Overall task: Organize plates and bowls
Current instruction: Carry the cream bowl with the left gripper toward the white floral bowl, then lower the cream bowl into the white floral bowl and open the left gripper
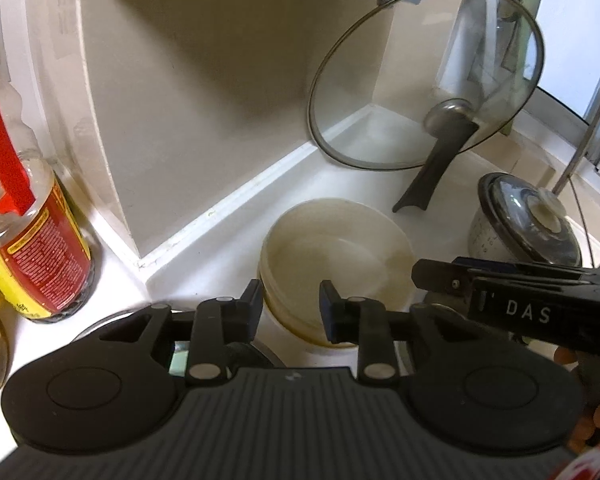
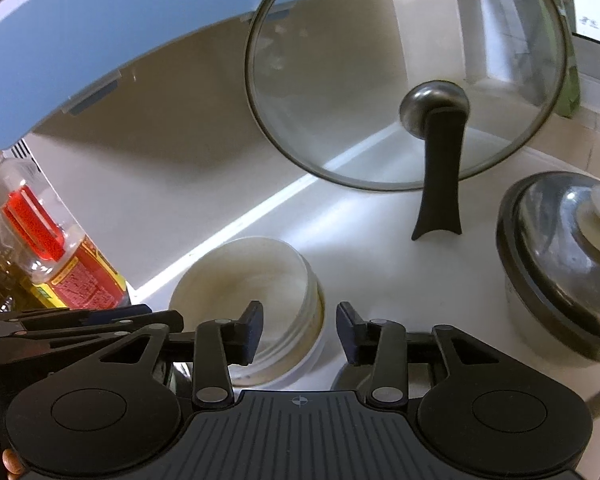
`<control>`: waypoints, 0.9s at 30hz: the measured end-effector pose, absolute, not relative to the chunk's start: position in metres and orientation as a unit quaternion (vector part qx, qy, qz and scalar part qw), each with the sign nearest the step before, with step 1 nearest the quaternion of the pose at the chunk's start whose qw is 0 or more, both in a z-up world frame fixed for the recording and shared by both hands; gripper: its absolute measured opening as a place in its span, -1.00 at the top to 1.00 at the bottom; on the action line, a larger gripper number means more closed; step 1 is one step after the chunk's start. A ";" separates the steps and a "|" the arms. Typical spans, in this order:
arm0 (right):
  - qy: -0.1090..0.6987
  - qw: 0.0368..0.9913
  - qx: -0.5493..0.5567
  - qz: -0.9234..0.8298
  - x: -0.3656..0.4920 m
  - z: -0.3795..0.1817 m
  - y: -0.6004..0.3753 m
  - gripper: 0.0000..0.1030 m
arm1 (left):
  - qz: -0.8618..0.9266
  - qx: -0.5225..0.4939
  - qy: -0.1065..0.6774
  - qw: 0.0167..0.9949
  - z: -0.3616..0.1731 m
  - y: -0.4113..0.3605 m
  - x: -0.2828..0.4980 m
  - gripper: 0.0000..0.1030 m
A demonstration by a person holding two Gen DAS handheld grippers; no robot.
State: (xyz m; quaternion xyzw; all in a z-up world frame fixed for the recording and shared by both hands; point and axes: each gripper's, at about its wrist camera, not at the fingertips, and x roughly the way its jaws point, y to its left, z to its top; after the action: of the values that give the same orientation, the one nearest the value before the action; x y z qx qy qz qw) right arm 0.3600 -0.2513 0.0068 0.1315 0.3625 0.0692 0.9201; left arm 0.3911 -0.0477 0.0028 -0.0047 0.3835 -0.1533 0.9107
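Fingers of left gripper (image 1: 290, 306) apart, straddling near rim of cream bowl (image 1: 336, 256); right gripper (image 2: 299, 330) also apart, bowl's right wall between. Likely the grasp step; next, close on rim and lift. Bowl empty, stained, on white counter (image 2: 380, 272) before leaning glass lid (image 2: 408, 76).

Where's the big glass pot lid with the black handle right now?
In both wrist views the large glass lid stands on edge in the back right corner against the wall, behind the cream bowl and left of the steel-lidded pot.
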 end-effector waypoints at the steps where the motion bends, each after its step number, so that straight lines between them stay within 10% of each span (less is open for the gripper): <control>1: 0.362 0.920 0.133 0.069 0.356 0.008 -0.252 0.18 | -0.155 -0.004 0.382 0.911 0.004 -0.048 0.387 0.31; 27: 0.382 0.911 0.148 0.051 0.235 0.004 -0.262 -0.16 | -0.184 0.000 0.403 0.896 -0.002 -0.052 0.277 0.02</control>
State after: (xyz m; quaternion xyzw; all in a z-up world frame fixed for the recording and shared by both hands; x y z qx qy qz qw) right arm 0.2354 -0.2623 0.0036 0.1476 0.3821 0.0512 0.9108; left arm 0.2772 -0.0522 -0.0016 -0.0005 0.4034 -0.1842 0.8963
